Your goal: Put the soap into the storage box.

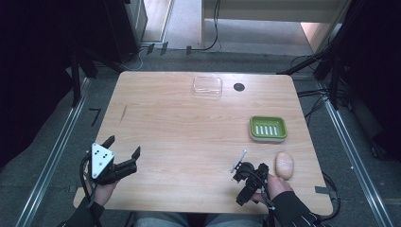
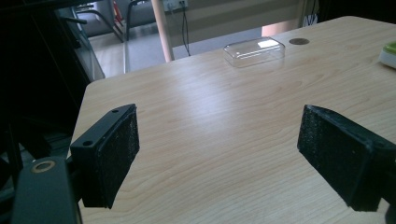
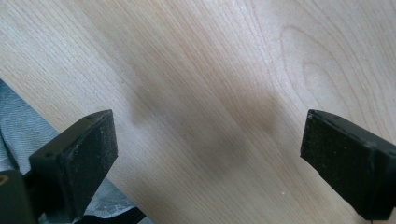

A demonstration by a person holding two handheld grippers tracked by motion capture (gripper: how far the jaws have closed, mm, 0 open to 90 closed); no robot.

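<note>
My left gripper (image 1: 124,146) hovers over the table's front left corner, held by a hand. Its jaws stand wide open with nothing between them; in the left gripper view (image 2: 224,154) they frame bare wood. My right gripper (image 1: 249,183) is near the front edge at the right, tilted down at the table. Its jaws are also wide open (image 3: 212,158) over bare wood. A beige soap bar (image 1: 284,164) lies just right of the right hand. A green soap dish (image 1: 268,128) sits beyond it. A clear plastic box (image 1: 207,86) (image 2: 254,50) rests at the far edge.
A dark round hole (image 1: 239,87) (image 2: 299,41) marks the wooden table (image 1: 179,127) beside the clear box. Grey cloth (image 3: 14,130) lies past the table's front edge. Dark stands and cables ring the table on the floor.
</note>
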